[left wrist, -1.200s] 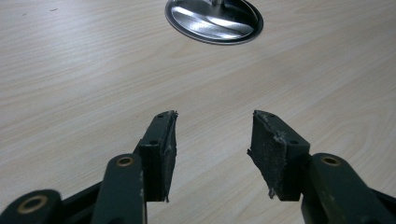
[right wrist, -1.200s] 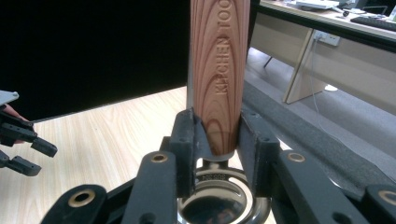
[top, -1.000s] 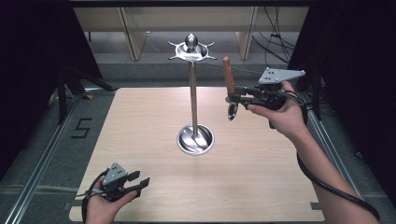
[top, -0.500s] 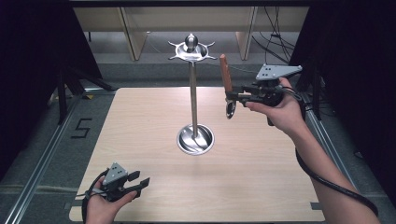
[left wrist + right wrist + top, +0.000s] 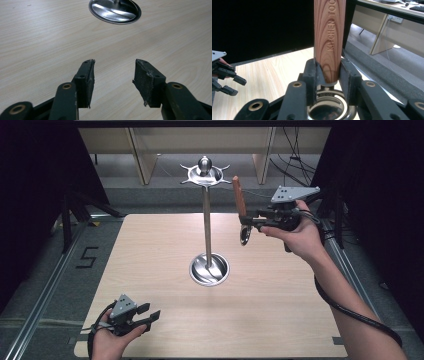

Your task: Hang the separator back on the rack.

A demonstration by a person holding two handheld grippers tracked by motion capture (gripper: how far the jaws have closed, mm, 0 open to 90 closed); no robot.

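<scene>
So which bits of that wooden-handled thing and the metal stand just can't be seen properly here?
- Wooden-handled utensil: in the right gripper view its handle top is cut off by the upper edge, so the engraved wording is incomplete; the right gripper covers much of its metal end.
- The same utensil in the high view: too small to tell what kind of tool it is.
- Metal stand: in the left gripper view its base is cut by the top edge.

One metal stand (image 5: 208, 227) rises from the surface (image 5: 150, 270), with a single round base (image 5: 115, 11) and a single ball on its top. One utensil with a wooden handle (image 5: 329, 37) and a metal head is in view. Two claws are present, the left claw (image 5: 148, 316) and the right claw (image 5: 247, 217), each with two jaws.
</scene>
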